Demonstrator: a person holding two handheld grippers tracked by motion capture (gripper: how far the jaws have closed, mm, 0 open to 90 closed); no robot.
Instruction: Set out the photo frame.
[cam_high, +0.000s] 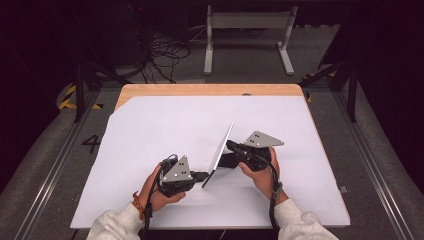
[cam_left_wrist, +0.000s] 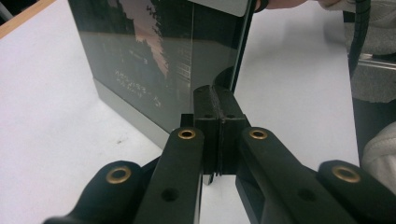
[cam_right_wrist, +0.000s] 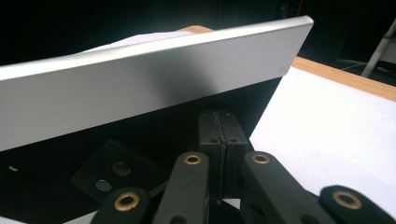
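The left gripper (cam_left_wrist: 218, 140) has its two black jaws pressed together on the near lower edge of a thin, silver-framed panel (cam_left_wrist: 154, 60), which stands tilted on the white sheet (cam_high: 150, 145). The right gripper (cam_right_wrist: 218, 154), jaws likewise squeezed flat, pinches the black stand (cam_high: 229, 160) behind the panel. Both sit near the table (cam_high: 200, 90) front, held by a person's hands.

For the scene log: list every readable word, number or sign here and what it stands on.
"4": dark numeral on the grey floor left of the table.
Faint pale lettering on the dark face of the panel: too blurred to read.
Nothing else legible.
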